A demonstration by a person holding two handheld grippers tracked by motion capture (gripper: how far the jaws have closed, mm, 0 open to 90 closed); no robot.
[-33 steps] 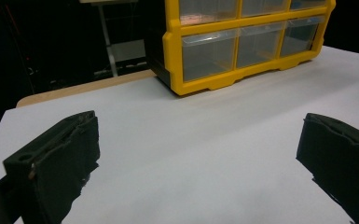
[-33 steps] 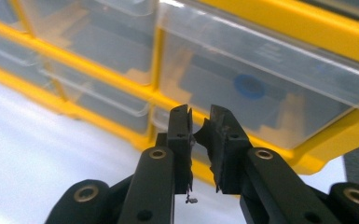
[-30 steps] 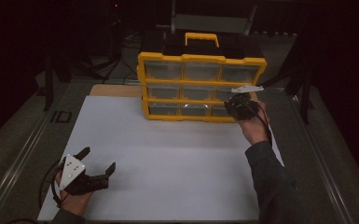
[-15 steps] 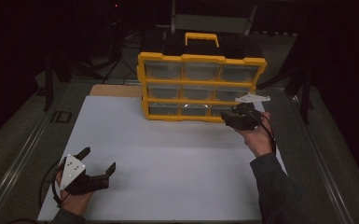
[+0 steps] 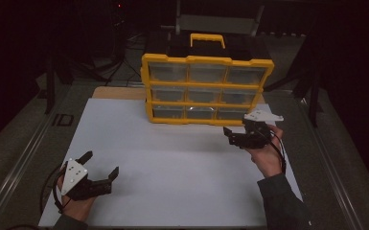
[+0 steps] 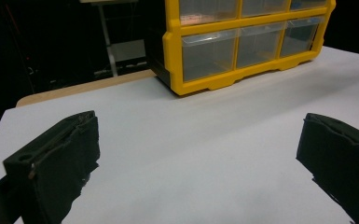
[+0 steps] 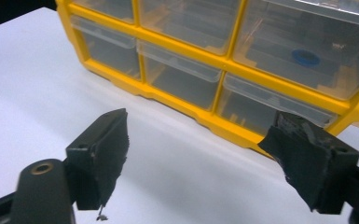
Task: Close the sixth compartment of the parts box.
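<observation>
Since its jaws have just been opening with nothing between them, the right claw [image 5: 235, 138] is held wide and empty just short of the cabinet [image 5: 206, 91]; the left claw [image 5: 99, 168], equally spread, is rested on the bench [image 5: 172, 163], well apart.

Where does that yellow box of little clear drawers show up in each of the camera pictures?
High view: the yellow drawer cabinet stands at top centre, at the white mat's far edge.
Left gripper view: upper right, beyond the mat.
Right gripper view: across the top, close up, just past the jaws.
Shared landmark: the white mat beneath it.
</observation>
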